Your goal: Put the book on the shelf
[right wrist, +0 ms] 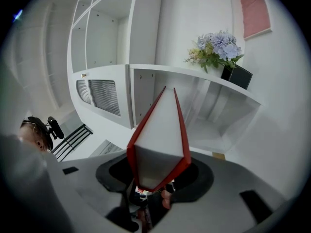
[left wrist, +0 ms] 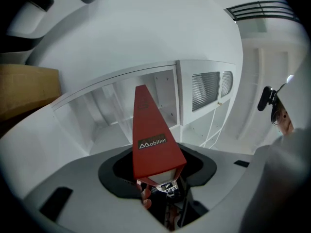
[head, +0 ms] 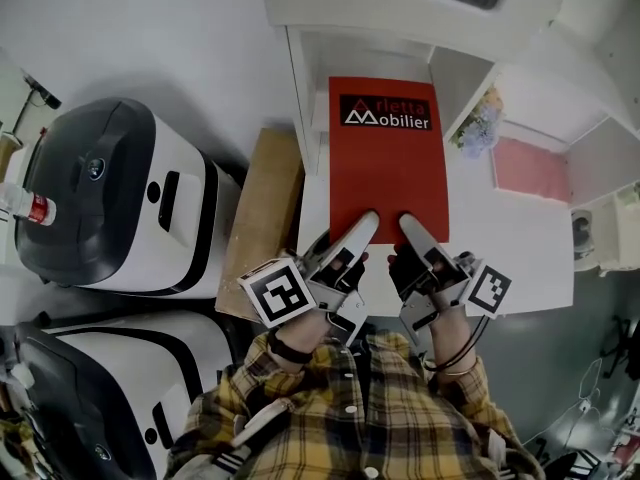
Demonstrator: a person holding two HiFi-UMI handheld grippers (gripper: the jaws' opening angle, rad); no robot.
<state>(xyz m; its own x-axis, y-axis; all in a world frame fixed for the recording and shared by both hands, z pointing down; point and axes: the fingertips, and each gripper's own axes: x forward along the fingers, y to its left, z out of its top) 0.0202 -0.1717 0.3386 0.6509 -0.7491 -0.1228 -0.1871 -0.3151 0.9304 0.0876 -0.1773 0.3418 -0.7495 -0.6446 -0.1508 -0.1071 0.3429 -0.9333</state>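
Observation:
A red book (head: pixel 388 158) with a white "Mobilier" logo is held out flat in front of a white shelf unit (head: pixel 308 98), its far end at an open compartment. My left gripper (head: pixel 362 226) is shut on the book's near edge at the left. My right gripper (head: pixel 410 226) is shut on the same edge at the right. In the left gripper view the red cover (left wrist: pixel 151 140) runs from the jaws toward the open shelf compartment (left wrist: pixel 112 118). The right gripper view shows the book's white page edge (right wrist: pixel 163 140) pointing at the compartment (right wrist: pixel 214 123).
Two white-and-black machines (head: pixel 120 198) stand on the floor at the left, with a cardboard box (head: pixel 262 208) against the shelf side. A pot of blue flowers (head: pixel 480 123) and a pink panel (head: pixel 530 168) sit in compartments to the right.

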